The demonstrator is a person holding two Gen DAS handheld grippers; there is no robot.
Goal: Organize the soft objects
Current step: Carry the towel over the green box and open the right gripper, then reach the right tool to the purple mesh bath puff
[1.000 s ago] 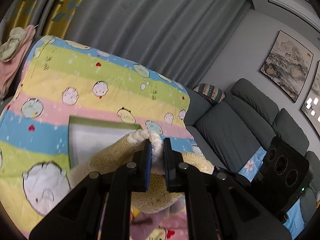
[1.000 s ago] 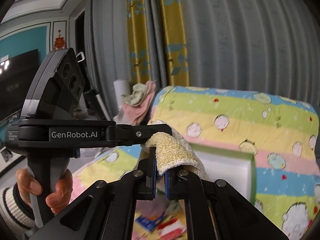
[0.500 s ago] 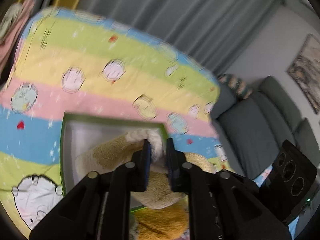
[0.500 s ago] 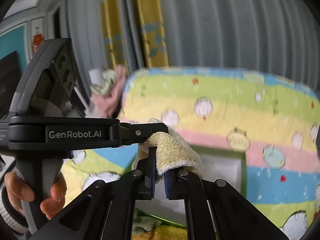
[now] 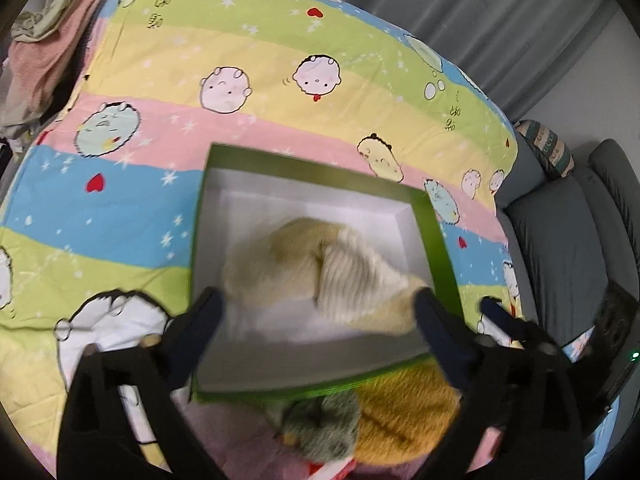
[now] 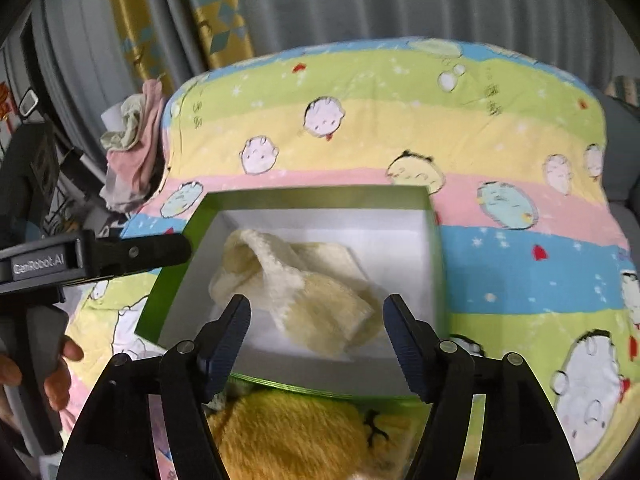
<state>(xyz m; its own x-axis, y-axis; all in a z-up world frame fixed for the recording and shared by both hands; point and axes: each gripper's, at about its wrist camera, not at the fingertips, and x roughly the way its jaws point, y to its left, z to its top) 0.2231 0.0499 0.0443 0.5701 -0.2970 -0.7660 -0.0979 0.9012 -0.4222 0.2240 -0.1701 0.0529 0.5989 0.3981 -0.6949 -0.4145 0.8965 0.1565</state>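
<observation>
A cream fuzzy sock lies loose inside a green box with a white inside on the striped cartoon blanket. My left gripper hangs over the box's near side, its jaws opening wide, with the sock just beyond them and no pad pressing on it. My right gripper is also opening, with the sock's near end between its spread fingers but free of the pads. The left gripper's body reaches in from the left of the right wrist view.
A yellow-orange fuzzy item and a grey-green fuzzy one lie in front of the box. A pile of pink and pale green clothes sits at the blanket's far left. A grey sofa stands to the right.
Both grippers were shut on the cream sock and held it above the blanket. They tipped down over the box, opened, and the sock now lies inside it.
</observation>
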